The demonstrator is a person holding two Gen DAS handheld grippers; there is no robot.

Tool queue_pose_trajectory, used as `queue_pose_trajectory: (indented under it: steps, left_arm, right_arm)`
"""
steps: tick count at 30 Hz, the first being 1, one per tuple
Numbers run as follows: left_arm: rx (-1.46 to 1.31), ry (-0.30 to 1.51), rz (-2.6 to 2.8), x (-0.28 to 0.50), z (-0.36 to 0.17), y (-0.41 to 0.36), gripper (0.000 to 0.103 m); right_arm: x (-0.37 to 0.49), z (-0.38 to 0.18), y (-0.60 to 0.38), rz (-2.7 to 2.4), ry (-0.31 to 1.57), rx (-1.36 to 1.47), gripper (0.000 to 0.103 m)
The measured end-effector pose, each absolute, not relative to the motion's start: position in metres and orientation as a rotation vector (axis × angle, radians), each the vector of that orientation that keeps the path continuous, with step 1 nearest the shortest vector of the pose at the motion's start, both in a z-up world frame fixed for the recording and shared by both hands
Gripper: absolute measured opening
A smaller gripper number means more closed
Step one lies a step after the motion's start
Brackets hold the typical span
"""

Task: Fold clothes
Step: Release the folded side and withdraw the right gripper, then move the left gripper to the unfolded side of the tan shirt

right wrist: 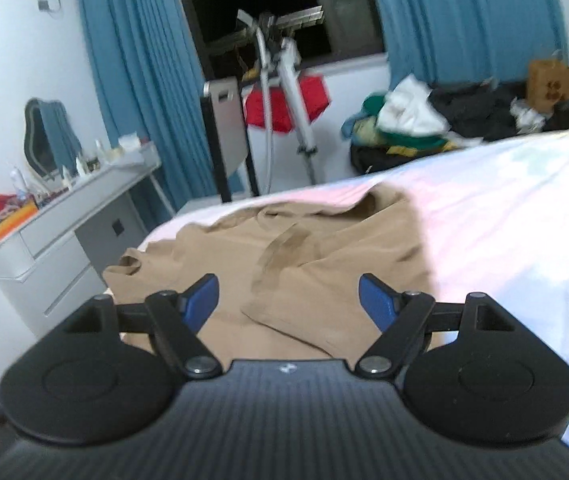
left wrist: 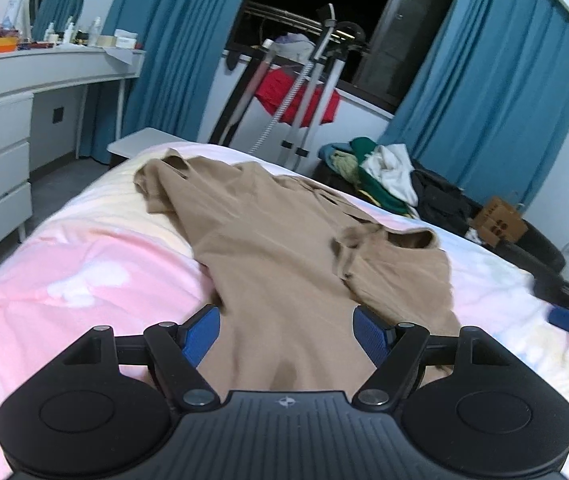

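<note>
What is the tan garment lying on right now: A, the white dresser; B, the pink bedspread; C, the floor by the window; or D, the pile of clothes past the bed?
B: the tan garment lies rumpled on the pink bedspread, in front of both open grippers, left gripper and right gripper.

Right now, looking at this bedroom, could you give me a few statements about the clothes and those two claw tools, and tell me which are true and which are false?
1. The tan garment lies crumpled on the bed. True.
2. The left gripper is clamped on the garment. False: its jaws stand wide apart, with cloth beneath them.
3. The right gripper is open. True.
4. The curtains are red. False: they are blue.
5. The tan garment is already folded into a neat square. False: it is spread out and rumpled.
</note>
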State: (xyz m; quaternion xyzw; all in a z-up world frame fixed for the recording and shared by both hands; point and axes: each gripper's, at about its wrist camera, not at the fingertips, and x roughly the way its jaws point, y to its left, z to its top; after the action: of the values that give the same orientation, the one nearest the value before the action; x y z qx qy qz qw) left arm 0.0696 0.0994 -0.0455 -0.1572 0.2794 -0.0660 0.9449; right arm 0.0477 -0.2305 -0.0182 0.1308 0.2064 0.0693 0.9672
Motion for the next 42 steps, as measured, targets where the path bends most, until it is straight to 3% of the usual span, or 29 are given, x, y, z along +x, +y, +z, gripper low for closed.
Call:
queue_pose_trajectory:
  steps: [10,22,32,35,37,39,42]
  left_arm:
    - [-0.262,0.573,-0.252,0.021,-0.035,0.052,0.075]
    - [-0.268,0.710,-0.470,-0.034,-0.048,-0.058,0.072]
    - [-0.079,0.763,-0.549,-0.067,-0.102,-0.179,0.063]
    - [-0.089,0.799,-0.538,-0.060,-0.115,-0.179,0.048]
    - [-0.096,0.824,-0.531,-0.055,-0.123,-0.179,0.023]
    - [-0.104,0.848,-0.524,-0.049,-0.131,-0.178,0.005]
    - [-0.189,0.876,-0.543,-0.040,-0.125,-0.155,0.001]
  right_arm:
    - [-0.091,-0.025,-0.298,-0.009,0.368,0.397,0.079]
    - [-0.115,-0.031,-0.364,-0.187,0.269,0.491,0.079]
    - [-0.110,-0.054,-0.408,-0.243,0.281,0.632,0.079]
    - [-0.105,-0.062,-0.414,-0.243,0.300,0.665,0.079]
    - [-0.104,-0.065,-0.416,-0.238,0.307,0.676,0.079]
    - [-0.103,-0.067,-0.416,-0.233,0.315,0.683,0.079]
    - [-0.104,-0.067,-0.416,-0.226,0.317,0.692,0.079]
